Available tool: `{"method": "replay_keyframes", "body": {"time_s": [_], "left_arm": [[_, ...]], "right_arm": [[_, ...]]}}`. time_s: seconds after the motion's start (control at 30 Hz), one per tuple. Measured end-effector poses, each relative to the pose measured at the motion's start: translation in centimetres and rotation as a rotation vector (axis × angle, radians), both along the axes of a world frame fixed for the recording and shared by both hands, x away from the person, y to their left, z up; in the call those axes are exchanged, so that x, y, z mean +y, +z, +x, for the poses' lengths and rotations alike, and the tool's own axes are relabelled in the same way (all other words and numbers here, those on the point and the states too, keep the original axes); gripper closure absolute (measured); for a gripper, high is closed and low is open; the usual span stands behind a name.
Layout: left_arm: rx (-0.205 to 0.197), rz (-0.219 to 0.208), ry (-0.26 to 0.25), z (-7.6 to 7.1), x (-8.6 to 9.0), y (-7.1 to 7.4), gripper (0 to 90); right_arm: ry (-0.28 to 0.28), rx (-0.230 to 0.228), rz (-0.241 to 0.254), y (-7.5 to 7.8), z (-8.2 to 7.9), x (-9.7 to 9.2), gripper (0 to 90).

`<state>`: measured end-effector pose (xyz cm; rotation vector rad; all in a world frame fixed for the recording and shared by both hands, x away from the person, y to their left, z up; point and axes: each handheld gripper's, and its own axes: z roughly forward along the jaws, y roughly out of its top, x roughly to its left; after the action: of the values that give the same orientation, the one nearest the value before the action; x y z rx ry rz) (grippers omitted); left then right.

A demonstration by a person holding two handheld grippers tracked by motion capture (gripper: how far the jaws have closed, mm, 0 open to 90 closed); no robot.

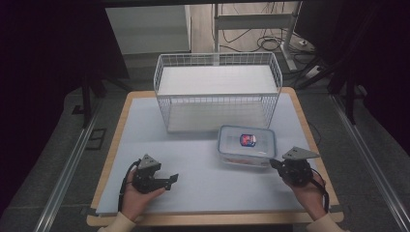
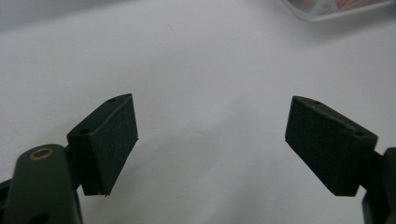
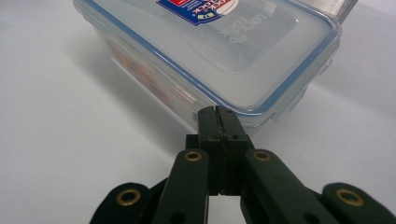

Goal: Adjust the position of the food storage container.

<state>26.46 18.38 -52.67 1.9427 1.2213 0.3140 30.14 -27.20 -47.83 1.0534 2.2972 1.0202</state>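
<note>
A clear plastic food box with a blue-sealed lid and a red and blue sticker rests on the white table mat, in front of the wire basket. My right gripper is shut, jaws pressed together with nothing between them, its tips right at the box's near right corner; whether they touch it I cannot tell. My left gripper lies low over the mat at the front left, open, pads wide apart over bare mat. A corner of the box shows at the top of the left gripper view.
A white wire basket stands at the back of the table, its open side toward me. The mat has a wooden rim around it. Cables and a desk frame lie on the floor behind.
</note>
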Motion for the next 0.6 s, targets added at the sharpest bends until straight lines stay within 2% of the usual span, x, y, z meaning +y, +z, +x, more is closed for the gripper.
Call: {"method": "replay_keyframes", "body": {"time_s": [0.1, 0.13, 0.17, 0.2, 0.23, 0.27, 0.3, 0.33, 0.4, 0.43, 0.47, 0.5, 0.53, 0.57, 0.6], "left_arm": [[-0.001, -0.003, 0.002, 0.0, 0.1, 0.0, 17.1], [-0.002, -0.005, 0.004, 0.0, 0.1, 0.0, 17.1], [-0.002, -0.005, 0.004, 0.0, 0.1, 0.0, 17.1], [0.0, -0.005, 0.003, 0.0, 0.1, 0.0, 17.1], [0.0, -0.005, 0.003, 0.0, 0.1, 0.0, 17.1], [0.001, -0.003, 0.002, 0.0, 0.1, 0.0, 17.1], [0.001, -0.003, 0.002, 0.0, 0.1, 0.0, 17.1], [0.0, -0.002, 0.002, 0.0, 0.1, 0.1, 17.1], [-0.002, -0.004, 0.004, 0.0, 0.1, 0.1, 17.1], [-0.002, -0.004, 0.004, 0.0, 0.1, 0.1, 17.1], [-0.002, -0.005, 0.005, 0.0, 0.2, 0.1, 17.1], [-0.002, -0.006, 0.005, 0.0, 0.2, 0.1, 17.1], [-0.002, -0.007, 0.005, 0.0, 0.2, 0.1, 17.1], [-0.002, -0.007, 0.006, 0.1, 0.2, 0.0, 17.1], [-0.001, -0.007, 0.005, 0.1, 0.3, 0.0, 17.1]], "right_arm": [[0.003, 0.001, 0.015, 0.2, -0.1, -0.3, 90.0], [-0.011, -0.016, 0.028, 0.9, 0.0, -0.8, 90.0], [-0.011, -0.016, 0.028, 0.9, 0.0, -0.8, 90.0], [-0.05, -0.038, 0.033, 1.8, 0.6, -1.7, 90.0], [-0.05, -0.038, 0.033, 1.8, 0.6, -1.7, 90.0], [-0.096, -0.048, 0.022, 2.5, 1.7, -2.6, 90.0], [-0.096, -0.048, 0.022, 2.5, 1.7, -2.6, 90.0], [-0.133, -0.023, 0.023, 2.7, 3.5, -3.4, 90.0], [-0.161, 0.0, 0.023, 2.5, 5.4, -3.8, 90.0], [-0.169, 0.013, 0.022, 2.3, 6.3, -3.7, 90.0], [-0.169, 0.013, 0.022, 2.3, 6.3, -3.7, 90.0], [-0.175, 0.03, 0.025, 2.1, 7.1, -3.6, 90.0], [-0.184, 0.056, 0.014, 1.7, 8.6, -3.3, 90.0], [-0.184, 0.056, 0.014, 1.7, 8.6, -3.3, 90.0], [-0.188, 0.083, -0.004, 1.5, 9.8, -2.8, 90.0]]}}
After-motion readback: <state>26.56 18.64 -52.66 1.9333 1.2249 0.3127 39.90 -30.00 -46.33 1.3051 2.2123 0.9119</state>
